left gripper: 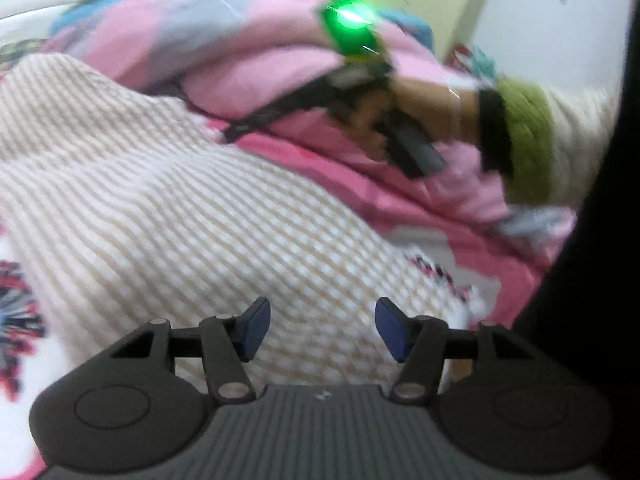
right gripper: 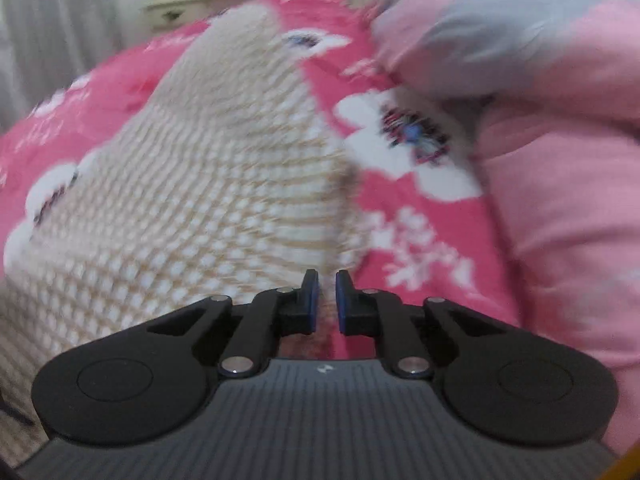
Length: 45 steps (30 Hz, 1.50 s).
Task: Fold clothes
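Note:
A cream waffle-knit cloth (left gripper: 180, 200) lies spread on a pink flowered bedsheet (right gripper: 420, 220). My left gripper (left gripper: 322, 328) hovers open just above the cloth's near part, with nothing between its blue pads. In the right wrist view the cloth (right gripper: 192, 200) rises in a ridge toward my right gripper (right gripper: 327, 300), whose jaws are nearly together with the cloth's edge pinched between them. The left wrist view shows the right gripper (left gripper: 230, 136) at the cloth's far edge, held by a hand (left gripper: 424, 112) in a green sleeve. Both views are blurred.
A bunched pink and grey blanket (left gripper: 240, 48) is heaped at the far side of the bed, close to the right gripper; the same blanket (right gripper: 520, 40) shows in the right wrist view. A pale shelf (right gripper: 200, 0) and curtain (right gripper: 48, 20) stand beyond the bed.

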Motion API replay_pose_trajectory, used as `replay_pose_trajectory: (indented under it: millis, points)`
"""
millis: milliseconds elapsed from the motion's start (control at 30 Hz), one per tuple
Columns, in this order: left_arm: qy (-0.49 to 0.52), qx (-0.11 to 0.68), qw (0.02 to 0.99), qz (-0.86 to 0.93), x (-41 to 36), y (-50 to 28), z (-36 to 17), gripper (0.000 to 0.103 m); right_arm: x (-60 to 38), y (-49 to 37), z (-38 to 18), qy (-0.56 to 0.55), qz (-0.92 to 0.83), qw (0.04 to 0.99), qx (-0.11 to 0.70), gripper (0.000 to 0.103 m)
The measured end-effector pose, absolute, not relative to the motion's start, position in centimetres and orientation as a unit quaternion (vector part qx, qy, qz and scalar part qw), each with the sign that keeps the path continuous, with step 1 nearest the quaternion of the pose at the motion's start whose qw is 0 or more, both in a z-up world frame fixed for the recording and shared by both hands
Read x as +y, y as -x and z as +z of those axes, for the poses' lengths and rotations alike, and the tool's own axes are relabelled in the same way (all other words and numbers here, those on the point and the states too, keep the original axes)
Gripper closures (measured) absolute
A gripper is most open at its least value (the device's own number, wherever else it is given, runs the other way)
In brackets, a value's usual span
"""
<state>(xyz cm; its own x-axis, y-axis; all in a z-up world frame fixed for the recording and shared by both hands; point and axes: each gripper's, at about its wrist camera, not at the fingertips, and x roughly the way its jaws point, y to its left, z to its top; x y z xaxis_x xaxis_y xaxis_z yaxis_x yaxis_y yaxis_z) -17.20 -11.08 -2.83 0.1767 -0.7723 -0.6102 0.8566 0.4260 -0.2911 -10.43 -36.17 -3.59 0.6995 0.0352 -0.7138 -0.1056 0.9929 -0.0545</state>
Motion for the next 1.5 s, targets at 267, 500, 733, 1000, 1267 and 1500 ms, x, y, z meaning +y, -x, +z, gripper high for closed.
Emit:
replay_pose_trajectory:
  millis: [267,500,733,1000,1267,1500]
  points:
    - [-0.072,0.34,0.833,-0.432,-10.3,11.6,-3.1,0.045,-31.8,8.8,2.0,0.089,0.104,0.956,0.259,0.094]
    - [-0.078,0.355,0.826,-0.43,-11.6,11.1,-5.1,0.038,-30.0,4.8,-2.4,0.179,0.078,0.929,0.314,0.098]
    - [-0.047,0.328,0.838,-0.434,-10.3,9.6,-3.5,0.039,-32.9,3.9,-4.4,0.19,0.038,0.915,0.355,0.102]
    - [-0.038,0.358,0.828,-0.429,-11.5,8.7,-6.6,0.034,-26.5,1.0,4.2,0.196,0.137,0.949,0.204,0.1]
    - [-0.006,0.356,0.823,-0.442,-11.4,9.0,-6.8,0.032,-29.8,-8.2,-7.1,0.173,0.09,0.923,0.332,0.103]
    - [0.003,0.349,0.823,-0.447,-11.3,9.4,-7.7,0.025,-28.9,-7.8,-1.0,0.133,0.098,0.946,0.279,0.101]
